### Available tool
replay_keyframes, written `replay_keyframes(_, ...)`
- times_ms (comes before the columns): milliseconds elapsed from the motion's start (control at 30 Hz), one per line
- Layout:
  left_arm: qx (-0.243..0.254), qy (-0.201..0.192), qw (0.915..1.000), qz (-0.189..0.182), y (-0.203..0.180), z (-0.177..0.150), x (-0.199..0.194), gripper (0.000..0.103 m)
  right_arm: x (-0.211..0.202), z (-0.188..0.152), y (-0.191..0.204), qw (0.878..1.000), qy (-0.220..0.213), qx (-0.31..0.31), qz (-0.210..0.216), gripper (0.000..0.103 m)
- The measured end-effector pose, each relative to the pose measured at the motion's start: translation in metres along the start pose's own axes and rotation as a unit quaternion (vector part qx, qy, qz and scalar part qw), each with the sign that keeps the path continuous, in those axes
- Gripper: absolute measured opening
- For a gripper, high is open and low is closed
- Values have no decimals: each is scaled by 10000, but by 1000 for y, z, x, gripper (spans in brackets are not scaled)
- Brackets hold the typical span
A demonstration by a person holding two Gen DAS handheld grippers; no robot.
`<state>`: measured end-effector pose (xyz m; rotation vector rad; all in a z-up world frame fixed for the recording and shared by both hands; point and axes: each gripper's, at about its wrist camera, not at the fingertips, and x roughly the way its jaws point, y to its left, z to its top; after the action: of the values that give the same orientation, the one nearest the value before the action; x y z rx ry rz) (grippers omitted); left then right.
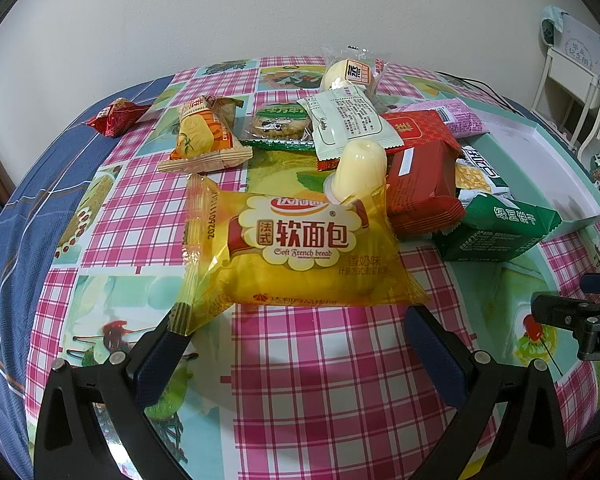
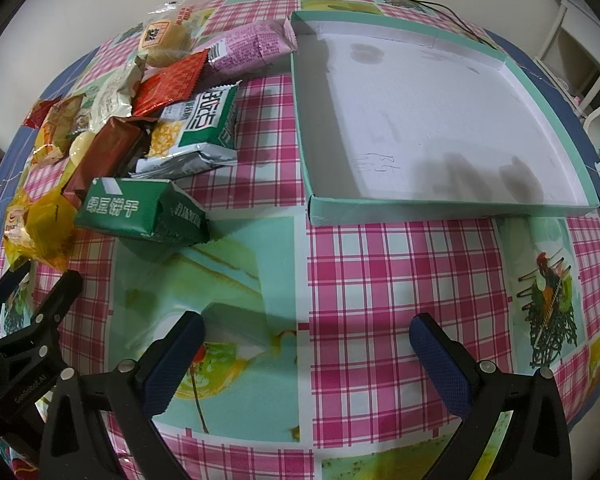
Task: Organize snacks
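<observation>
Left gripper (image 1: 296, 328) low over table (image 1: 332, 380), jaws wide, left finger touching bread pack (image 1: 292, 248) corner; right gripper (image 2: 306, 344) low, spread wide, nothing held, near box (image 2: 432, 120).

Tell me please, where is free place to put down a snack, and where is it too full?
The shallow box holds nothing. The tablecloth between the box's near wall and the right gripper is bare too. The crowded part is left of the box, where packets overlap from the green packet back to the purple packet.
</observation>
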<state>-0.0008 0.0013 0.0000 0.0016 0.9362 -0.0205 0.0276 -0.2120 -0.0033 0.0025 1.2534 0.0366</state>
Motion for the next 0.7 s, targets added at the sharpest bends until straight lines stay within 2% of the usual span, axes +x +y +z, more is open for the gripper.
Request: replay_keyframes(700,2,-7,10000,-3,0,0,0,103,-1,1,0,10000,-45,27,-16,103)
